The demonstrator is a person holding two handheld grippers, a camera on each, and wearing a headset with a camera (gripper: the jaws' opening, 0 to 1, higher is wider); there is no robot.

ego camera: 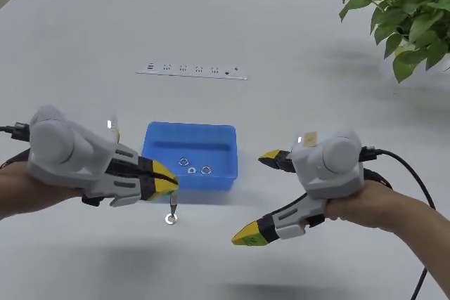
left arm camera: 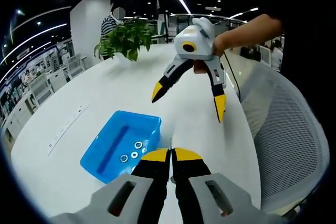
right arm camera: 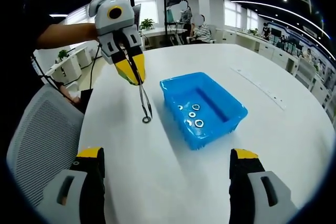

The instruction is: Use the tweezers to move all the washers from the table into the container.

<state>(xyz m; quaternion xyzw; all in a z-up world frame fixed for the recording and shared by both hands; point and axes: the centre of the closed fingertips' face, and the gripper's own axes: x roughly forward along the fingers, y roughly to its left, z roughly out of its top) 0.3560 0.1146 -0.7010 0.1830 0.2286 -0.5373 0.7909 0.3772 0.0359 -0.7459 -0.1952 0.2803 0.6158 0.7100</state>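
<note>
We clamp the tweezers (ego camera: 172,204) in our left tool (ego camera: 169,182), right tool (ego camera: 256,198) spread idle, tips seemingly at the washer (ego camera: 171,219) on the surface (ego camera: 316,89) below; next, pinch and lift into the container (ego camera: 190,127) ahead.

The container (ego camera: 190,128) is bright blue on a whitish table (ego camera: 84,33); beside it, the left gripper (ego camera: 169,182) and right gripper (ego camera: 256,198) are grey, tipped yellow-and-black; the tweezers (ego camera: 172,203) are dark.
</note>
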